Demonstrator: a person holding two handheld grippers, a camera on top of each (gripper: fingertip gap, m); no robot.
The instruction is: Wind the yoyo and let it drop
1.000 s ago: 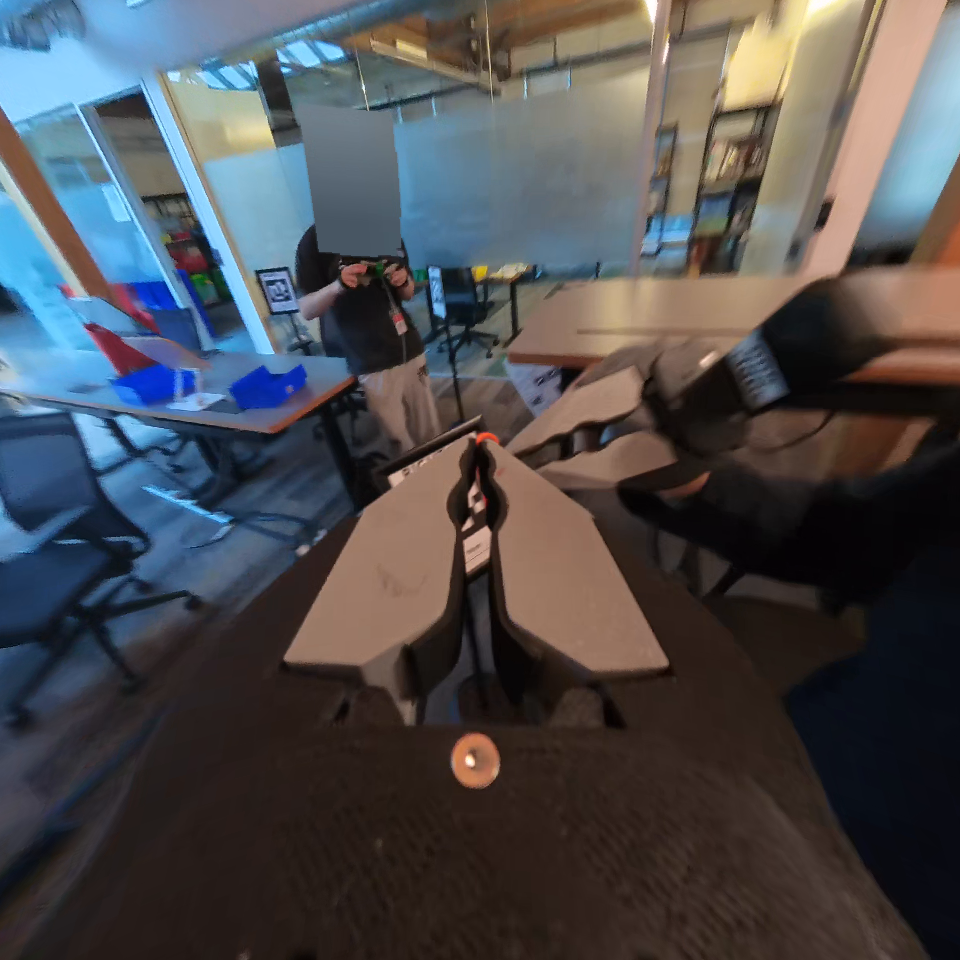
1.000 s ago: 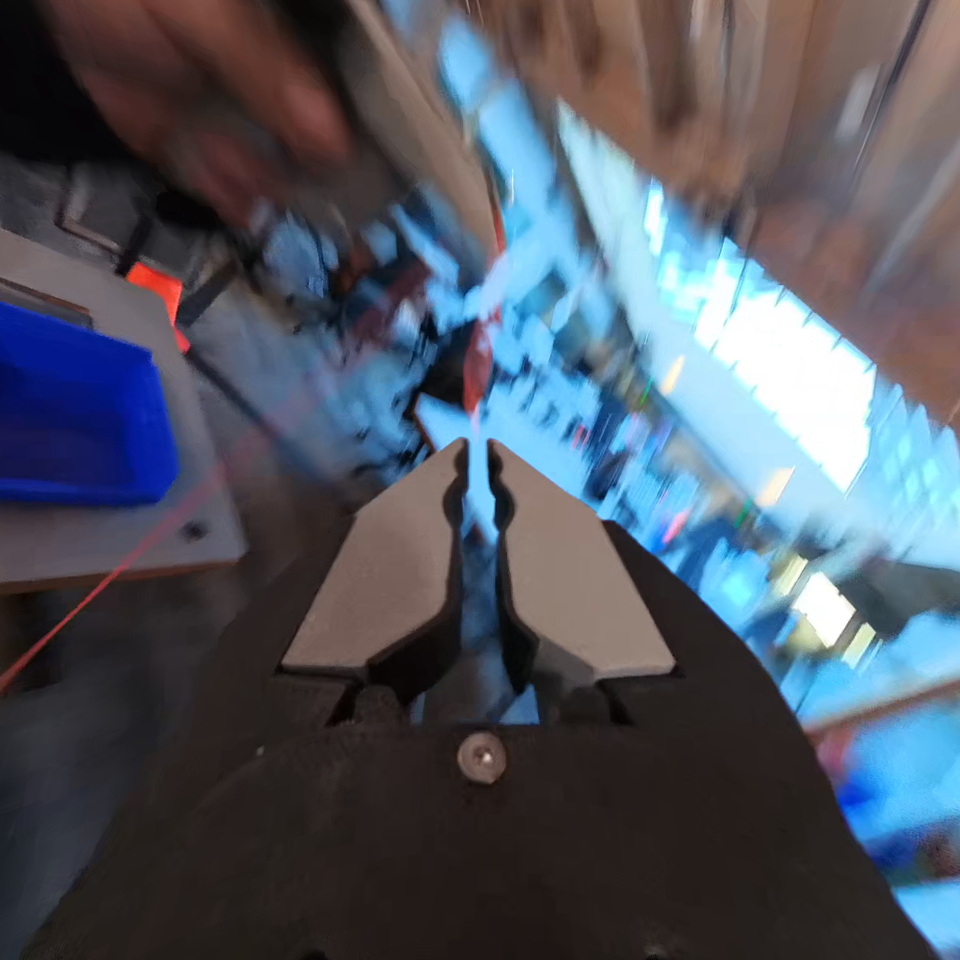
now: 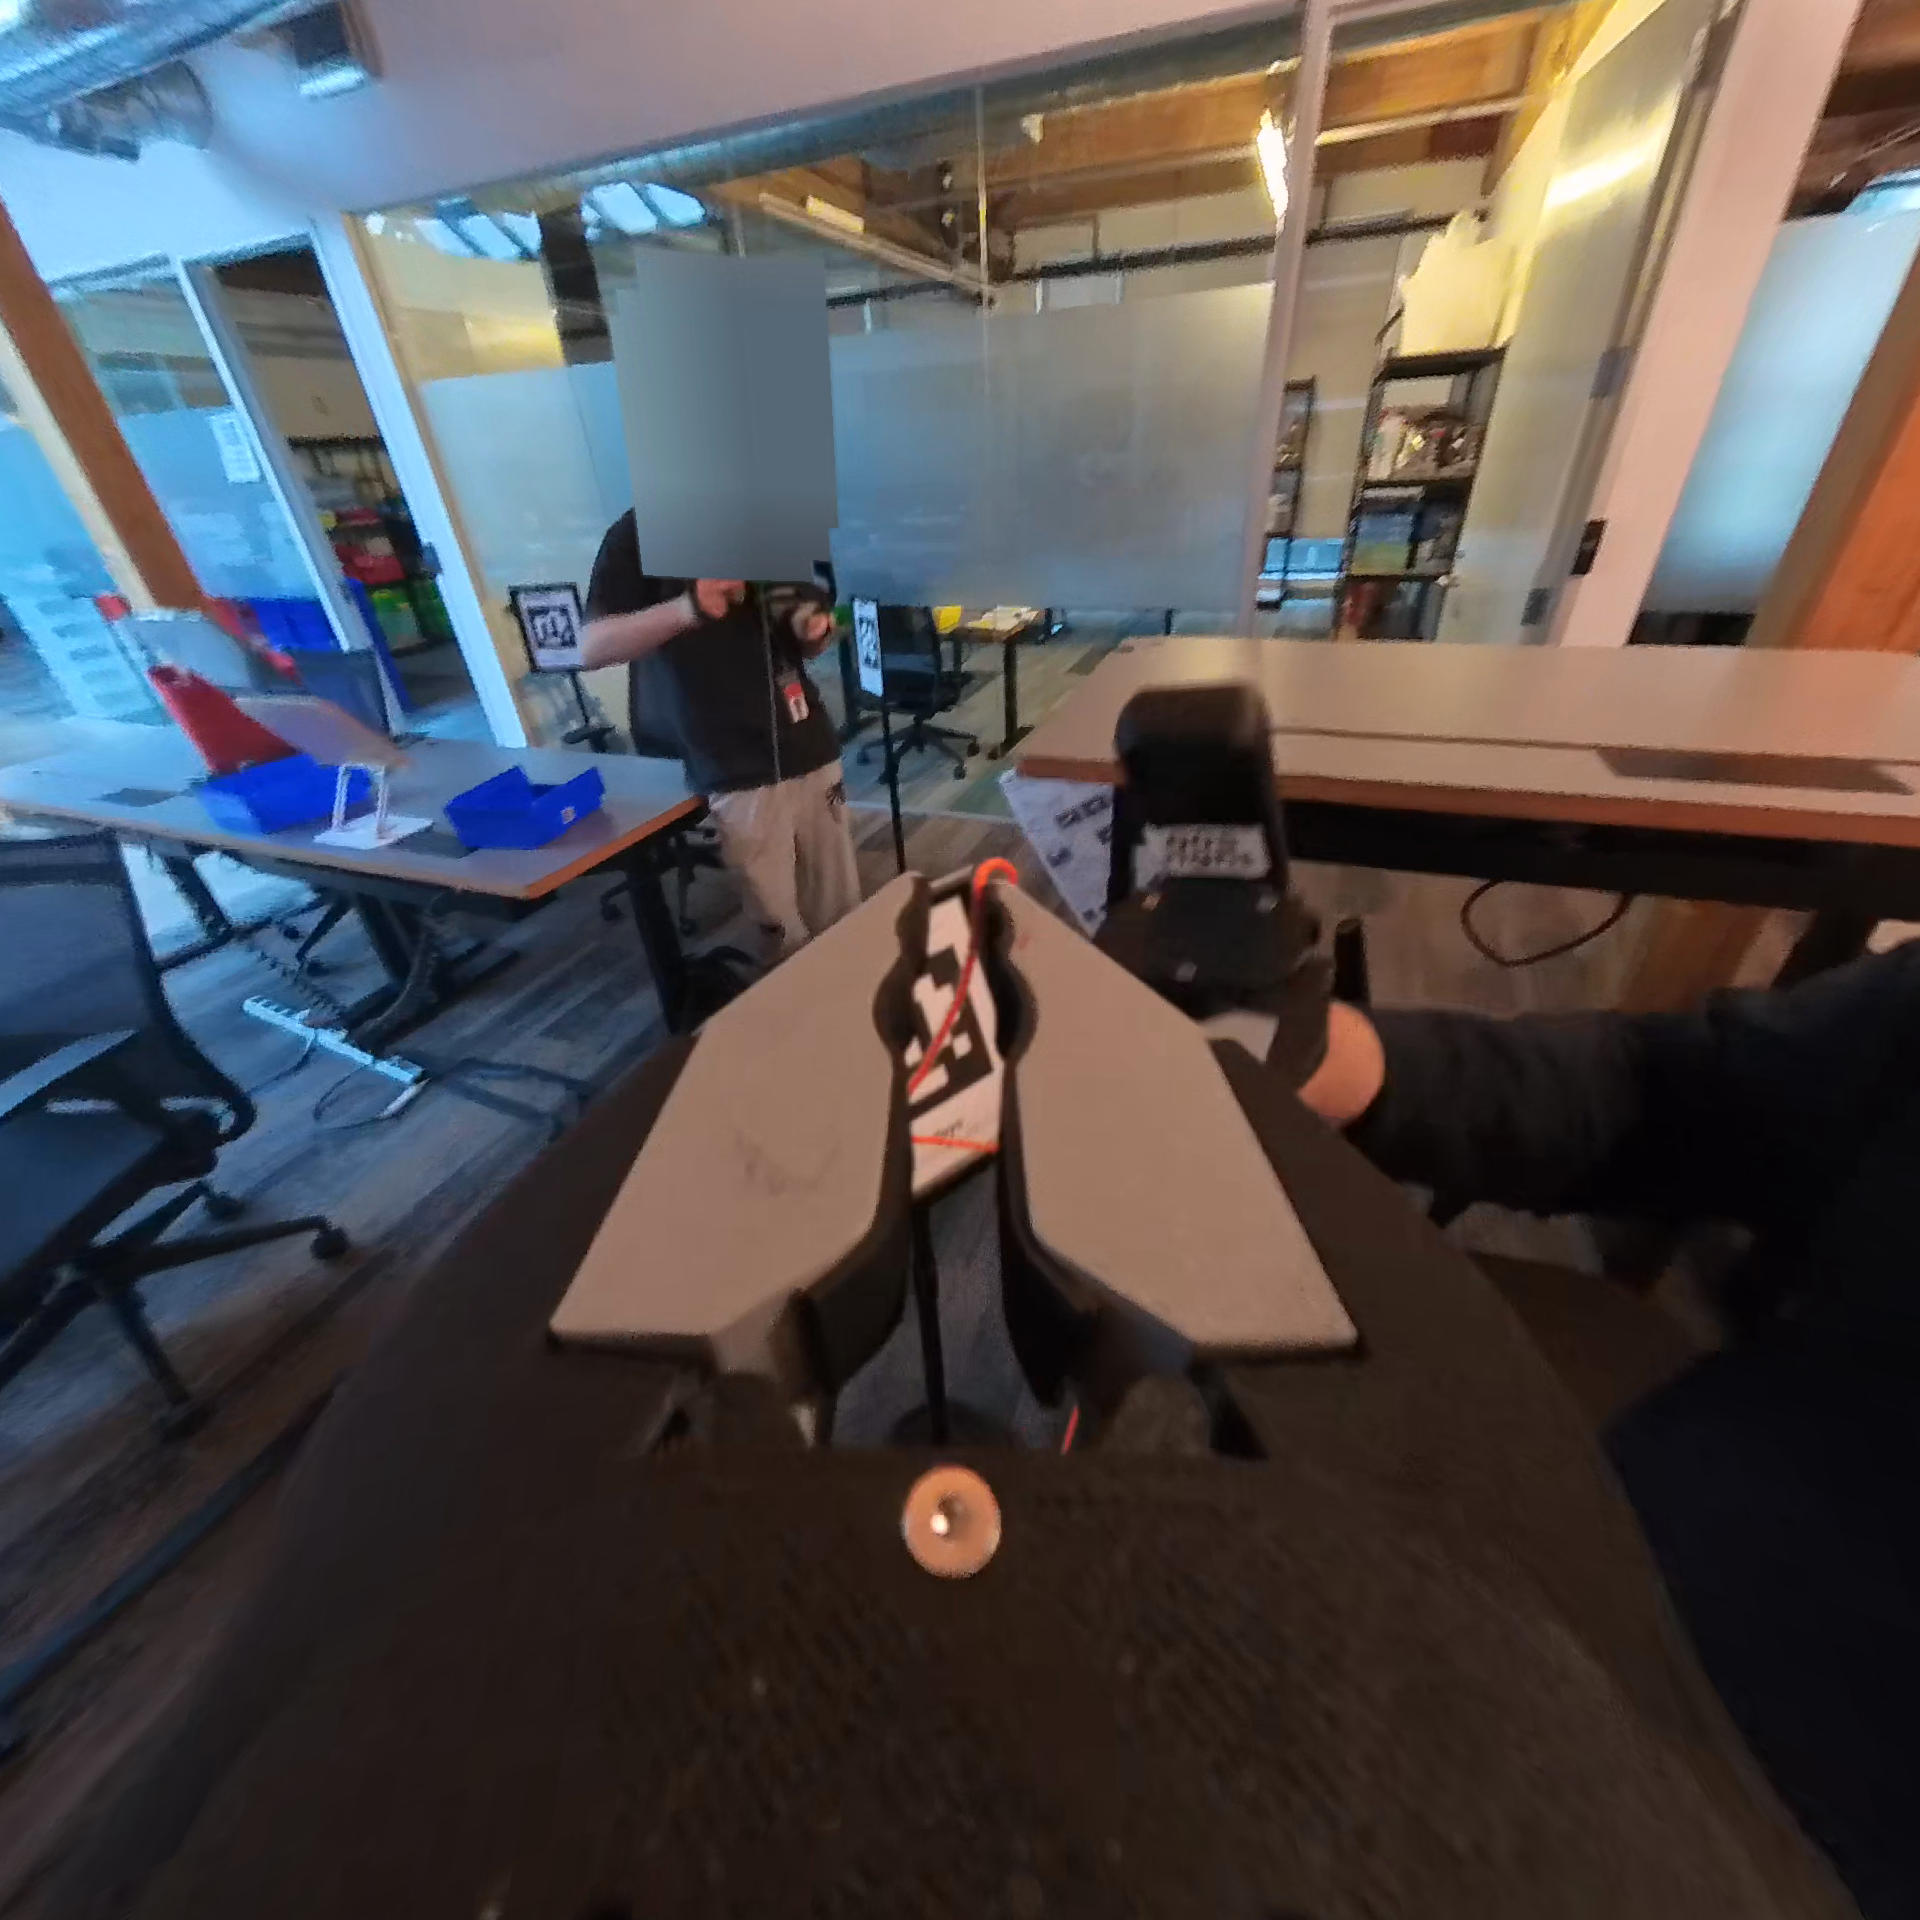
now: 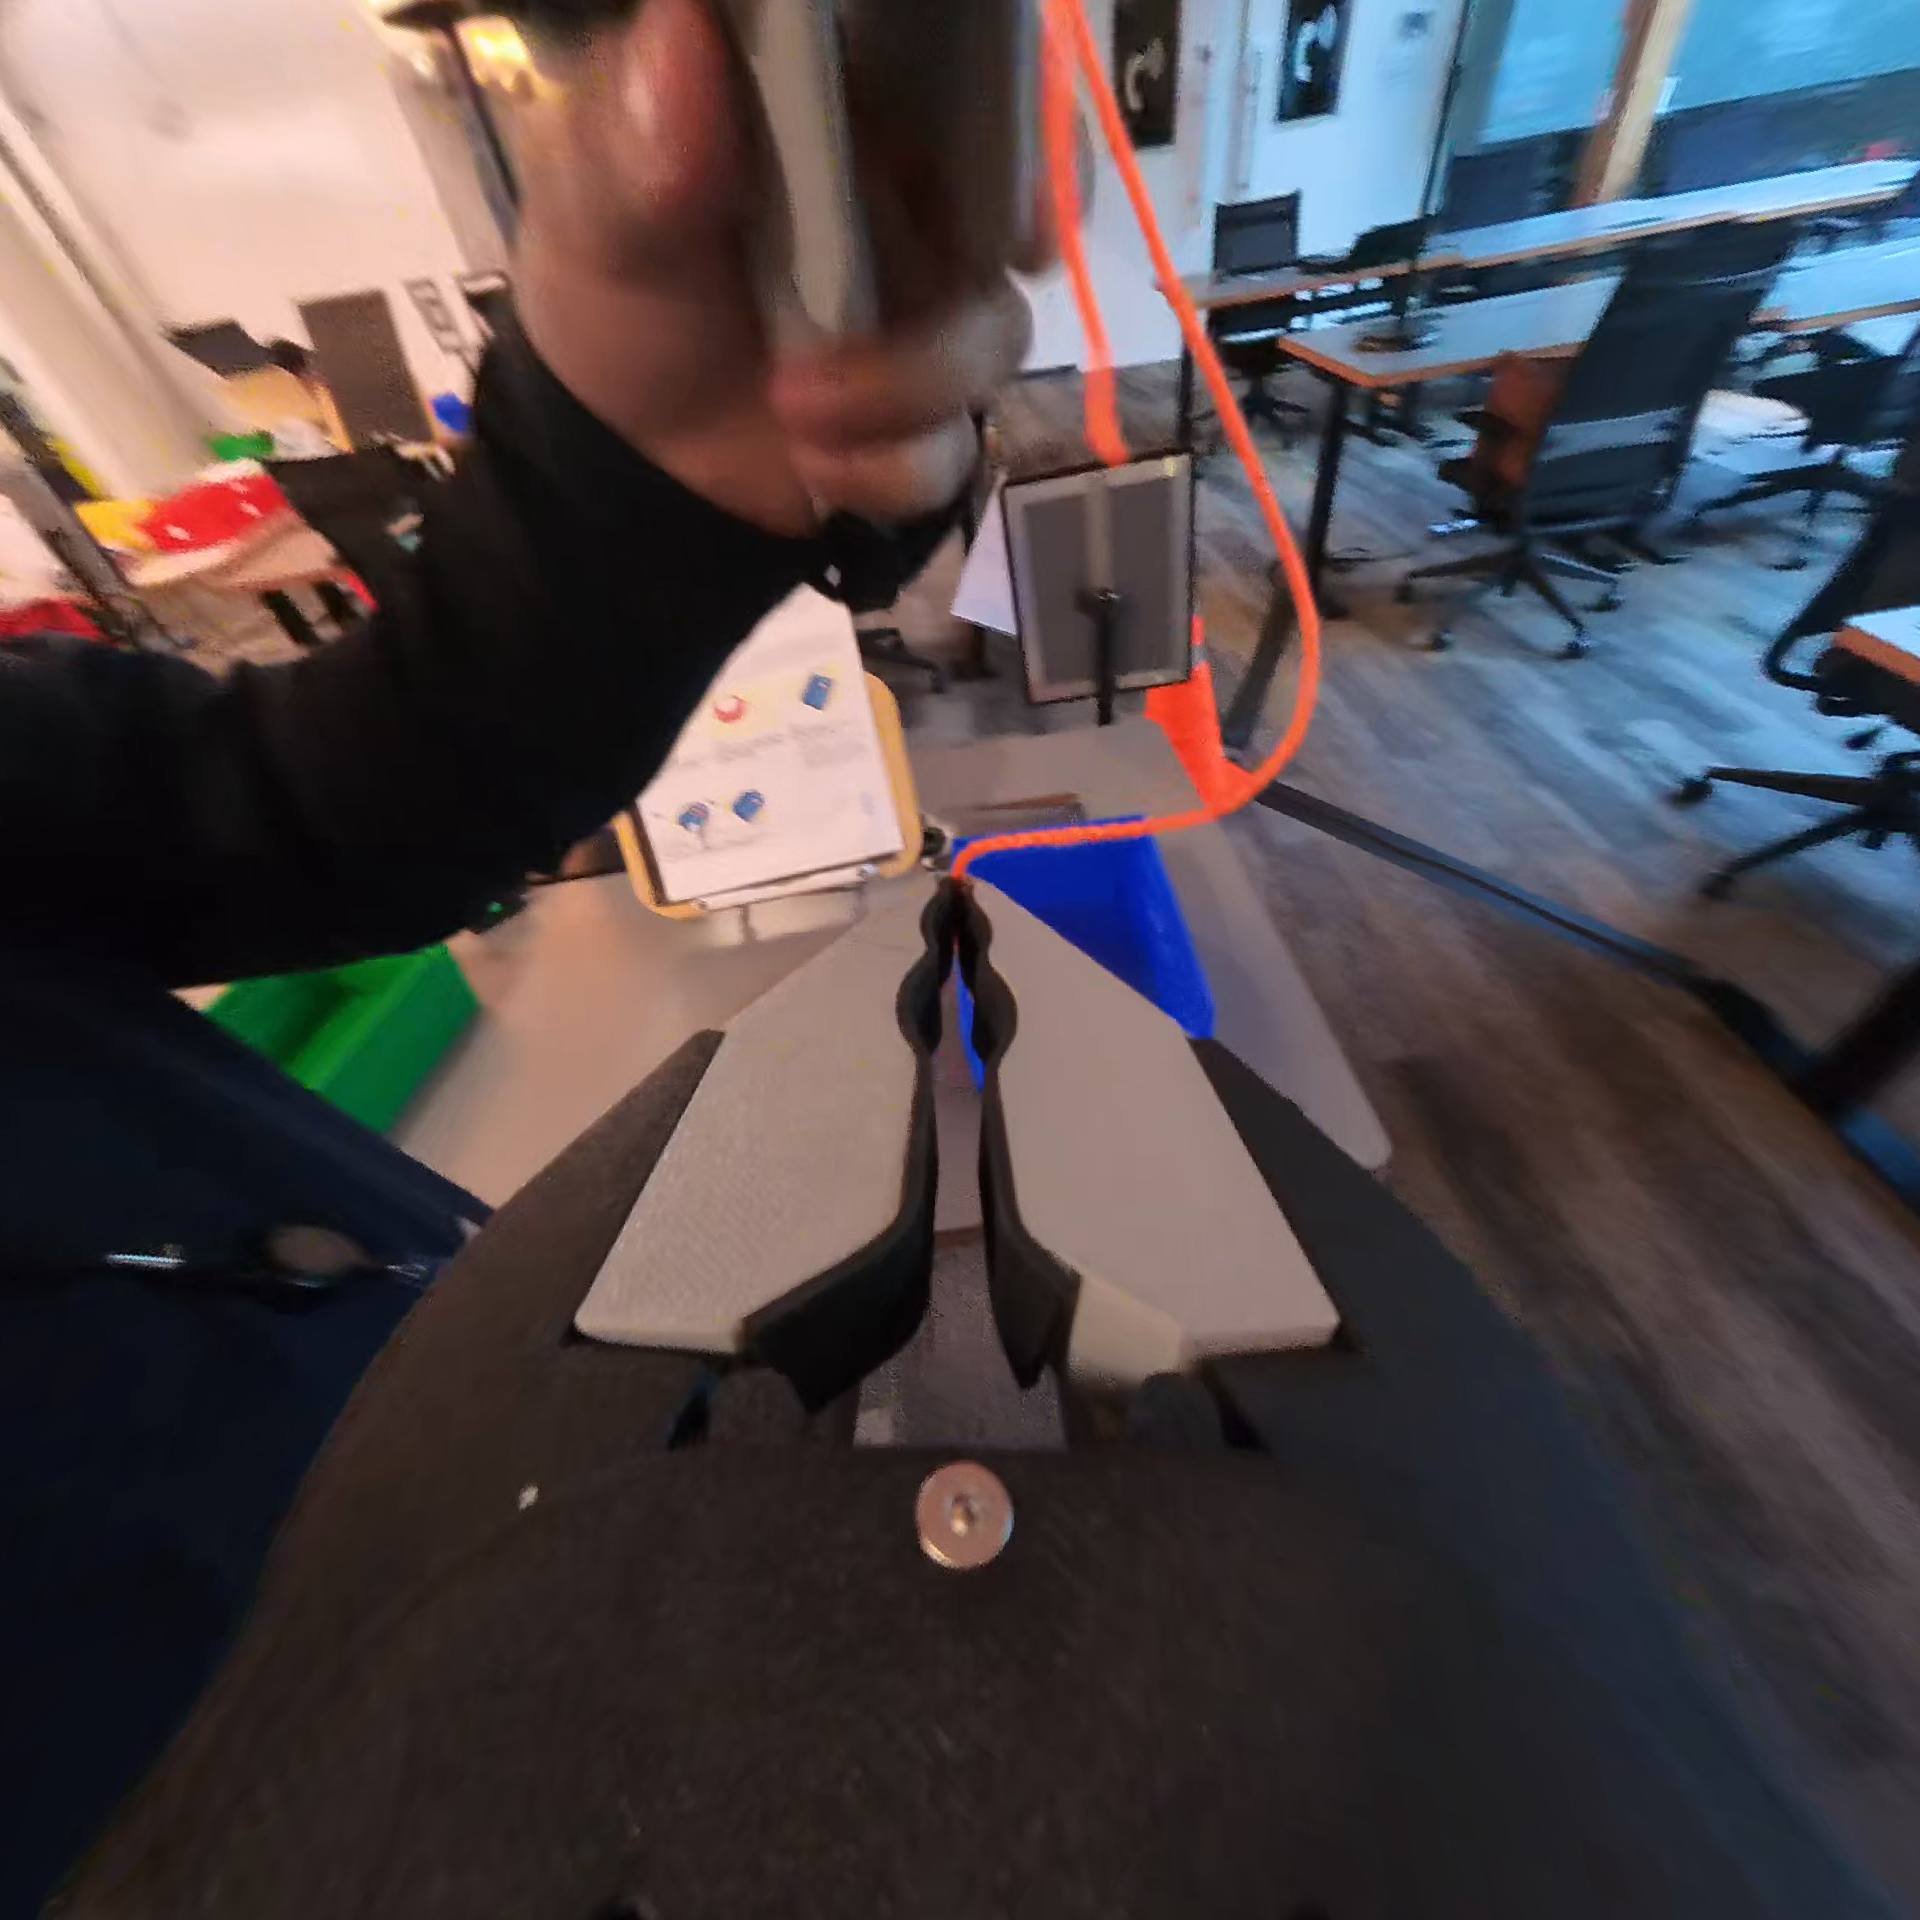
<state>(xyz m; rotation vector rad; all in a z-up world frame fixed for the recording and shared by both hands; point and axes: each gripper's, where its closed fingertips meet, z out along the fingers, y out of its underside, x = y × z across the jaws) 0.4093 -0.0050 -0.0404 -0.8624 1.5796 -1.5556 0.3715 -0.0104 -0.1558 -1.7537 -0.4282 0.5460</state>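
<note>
No yoyo body shows clearly in either view. Its orange string (image 4: 1294, 582) runs from my right gripper (image 4: 956, 891) up to a blurred hand (image 4: 727, 260) at the top. My right gripper is shut on the string's end, pinched at the fingertips. A thicker orange bunch (image 4: 1190, 717) sits on the string. In the left wrist view, my left gripper (image 3: 961, 888) has its fingers slightly apart. The string (image 3: 961, 987) loops over the right fingertip (image 3: 1029, 914) and hangs loose down the gap. The right gripper's black body (image 3: 1195, 831) is just beyond, to the right.
A person (image 3: 748, 717) stands ahead beside a table with blue bins (image 3: 520, 805). A long table (image 3: 1507, 717) is at right and an office chair (image 3: 73, 1039) at left. Below my right gripper are a blue bin (image 4: 1101, 914), a green bin (image 4: 343, 1018) and a clipboard (image 4: 769, 790).
My left jaws were shut with the string at their tip and have opened a little; the string now lies loose between them. My right gripper has swung round and now pinches the string.
</note>
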